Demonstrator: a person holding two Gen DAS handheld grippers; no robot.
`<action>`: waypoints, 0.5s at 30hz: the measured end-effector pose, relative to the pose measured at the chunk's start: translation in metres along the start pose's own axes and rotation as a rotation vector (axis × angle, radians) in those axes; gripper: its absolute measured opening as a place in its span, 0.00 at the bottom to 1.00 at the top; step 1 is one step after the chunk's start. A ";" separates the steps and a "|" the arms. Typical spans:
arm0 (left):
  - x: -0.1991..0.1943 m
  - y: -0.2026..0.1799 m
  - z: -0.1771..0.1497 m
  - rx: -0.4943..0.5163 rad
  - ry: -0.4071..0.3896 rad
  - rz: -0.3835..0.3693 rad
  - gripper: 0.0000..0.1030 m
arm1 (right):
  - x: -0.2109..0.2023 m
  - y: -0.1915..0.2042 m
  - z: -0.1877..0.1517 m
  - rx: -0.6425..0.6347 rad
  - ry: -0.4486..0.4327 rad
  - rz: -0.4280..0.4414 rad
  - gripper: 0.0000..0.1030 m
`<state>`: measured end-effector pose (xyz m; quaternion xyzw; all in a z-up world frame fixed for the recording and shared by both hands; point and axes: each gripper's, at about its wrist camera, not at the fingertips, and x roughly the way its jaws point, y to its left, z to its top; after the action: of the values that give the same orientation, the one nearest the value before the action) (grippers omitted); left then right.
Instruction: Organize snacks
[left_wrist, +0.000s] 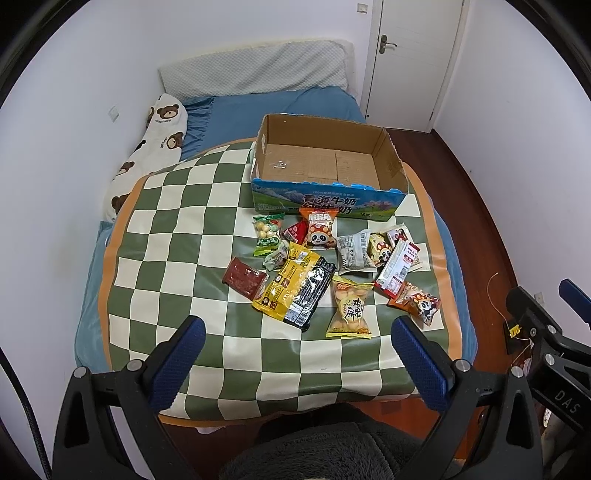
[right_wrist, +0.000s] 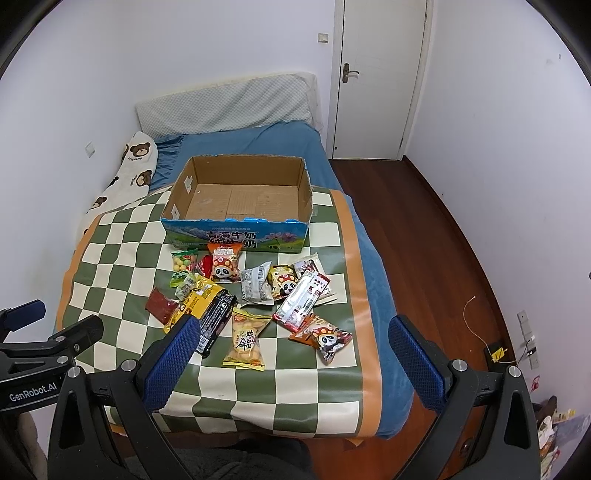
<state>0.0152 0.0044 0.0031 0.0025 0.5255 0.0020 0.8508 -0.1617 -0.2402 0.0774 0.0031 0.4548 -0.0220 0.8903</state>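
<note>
Snacks (left_wrist: 325, 266) are strewn on the checked mat (left_wrist: 177, 236), just in front of the empty box (left_wrist: 325, 195). Both grippers are held spread w/ nothing gripped: left (left_wrist: 297, 354), right (right_wrist: 291, 350). Biscuit pack (right_wrist: 245, 341) lies nearest, ahead of both, approx centred betw. the right's fingers; long axis runs toward the box, printed top end pointing boxward.

The left black two-finger gripper with blue textured pads (left_wrist: 298, 332) is hovering with its jaws spread wide, gripping nothing. The matching right gripper (right_wrist: 291, 332) is hanging beside it, equally wide apart.
</note>
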 end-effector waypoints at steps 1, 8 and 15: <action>0.000 0.000 0.000 0.000 0.000 0.001 1.00 | 0.000 0.000 0.000 0.001 0.000 0.001 1.00; 0.000 0.001 -0.001 0.000 -0.002 0.000 1.00 | 0.001 0.001 -0.001 0.001 0.001 0.002 1.00; 0.001 0.002 0.000 -0.002 -0.001 -0.001 1.00 | 0.002 0.005 -0.002 0.002 0.004 0.005 1.00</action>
<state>0.0152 0.0062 0.0025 0.0016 0.5251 0.0023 0.8511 -0.1619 -0.2357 0.0742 0.0049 0.4565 -0.0202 0.8895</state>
